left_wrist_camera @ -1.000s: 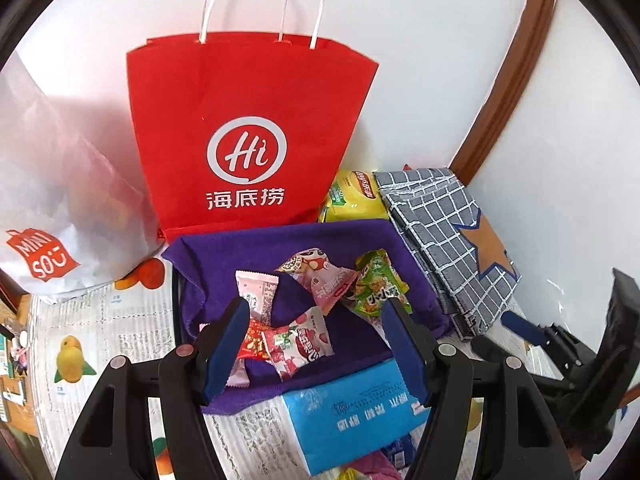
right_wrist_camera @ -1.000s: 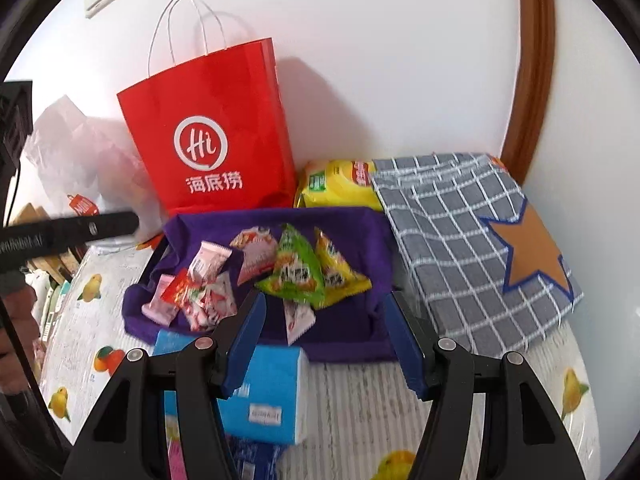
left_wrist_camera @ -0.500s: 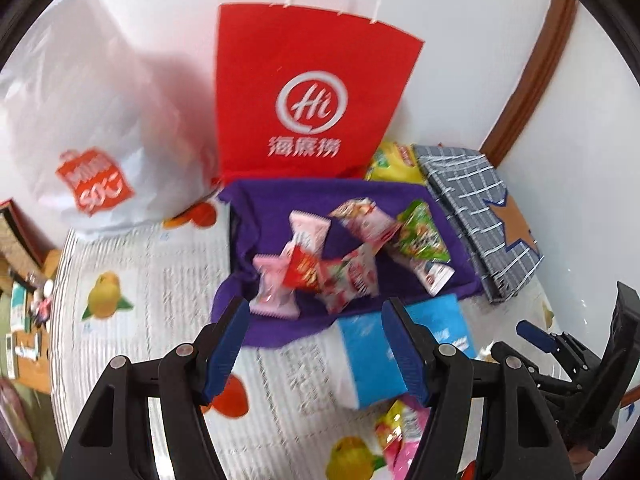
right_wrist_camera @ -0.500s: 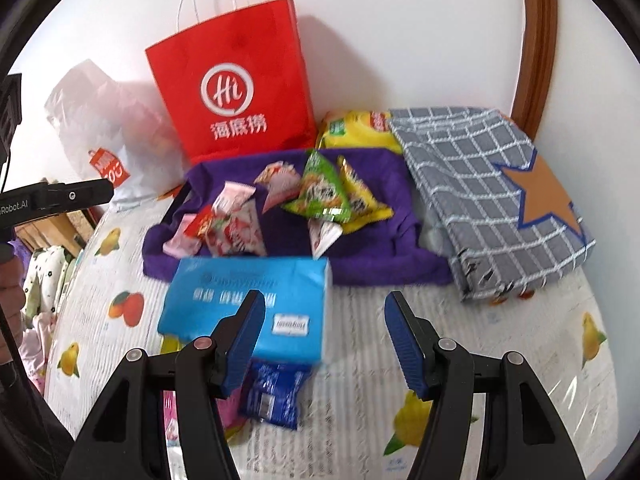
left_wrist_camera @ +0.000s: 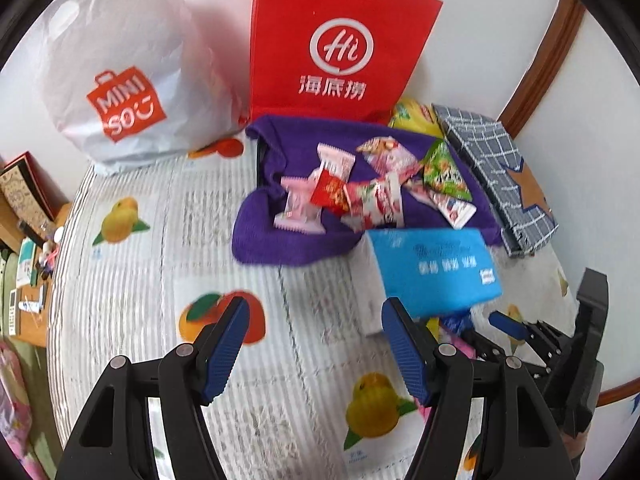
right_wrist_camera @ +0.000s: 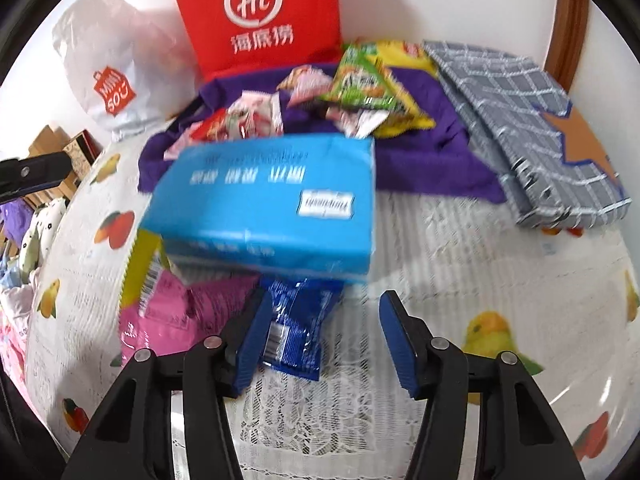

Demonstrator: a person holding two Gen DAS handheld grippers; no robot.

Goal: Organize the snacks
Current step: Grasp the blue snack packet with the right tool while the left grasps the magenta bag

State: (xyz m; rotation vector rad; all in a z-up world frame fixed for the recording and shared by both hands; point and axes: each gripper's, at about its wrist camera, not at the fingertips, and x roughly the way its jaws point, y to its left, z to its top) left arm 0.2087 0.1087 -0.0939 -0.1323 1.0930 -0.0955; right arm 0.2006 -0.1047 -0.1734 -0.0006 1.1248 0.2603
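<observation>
Several small snack packets [left_wrist_camera: 352, 188] lie on a purple cloth [left_wrist_camera: 280, 248] in front of a red paper bag [left_wrist_camera: 336, 40]; they also show in the right wrist view [right_wrist_camera: 352, 84]. A blue tissue pack [right_wrist_camera: 264, 208] lies before the cloth, over a dark blue snack packet [right_wrist_camera: 300, 328] and a pink packet [right_wrist_camera: 172, 320]. My left gripper [left_wrist_camera: 316, 344] is open and empty above the fruit-print tablecloth. My right gripper [right_wrist_camera: 320, 336] is open and empty, low over the dark blue packet; it also shows at the left wrist view's right edge [left_wrist_camera: 516, 328].
A white Miniso plastic bag [left_wrist_camera: 120, 80] stands left of the red bag. A grey checked fabric box [right_wrist_camera: 532, 128] with a star lies at the right, by the wall. A yellow chip bag [left_wrist_camera: 412, 116] sits behind the cloth. The table edge is at the left.
Both grippers have pulled back and down from the purple cloth toward the near table. The right one has come down close to the tissue pack and the dark blue packet.
</observation>
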